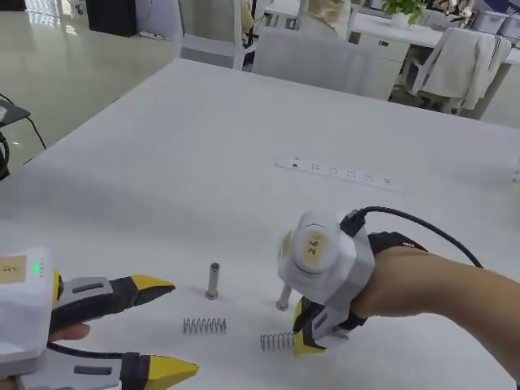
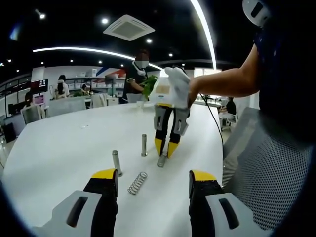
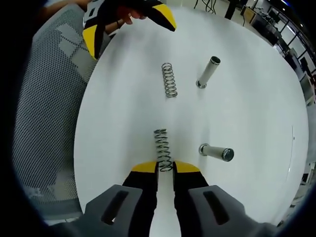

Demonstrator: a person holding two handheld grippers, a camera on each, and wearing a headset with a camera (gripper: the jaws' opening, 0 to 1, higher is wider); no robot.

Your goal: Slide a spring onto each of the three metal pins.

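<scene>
Nothing is threaded yet: the right gripper (image 3: 165,167) has its fingers (image 3: 145,170) pinched on one spring (image 3: 161,143) lying on the desk (image 3: 256,108) (the other spring (image 3: 169,80) lies loose), the near pin (image 3: 216,151) and far pin (image 3: 208,72) stand bare, and the left gripper (image 2: 153,174) gapes wide, empty.

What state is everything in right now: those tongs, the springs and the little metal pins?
Left tongs: open, holding nothing.
Right tongs: shut on the end of the held spring.
Held spring: lying flat, on no pin.
Loose spring: lying flat, untouched.
Left pin: upright, bare.
Right pin: upright, bare.

Right tongs (image 3: 165,167) pinched narrow; left tongs (image 2: 153,177) spread wide.
</scene>
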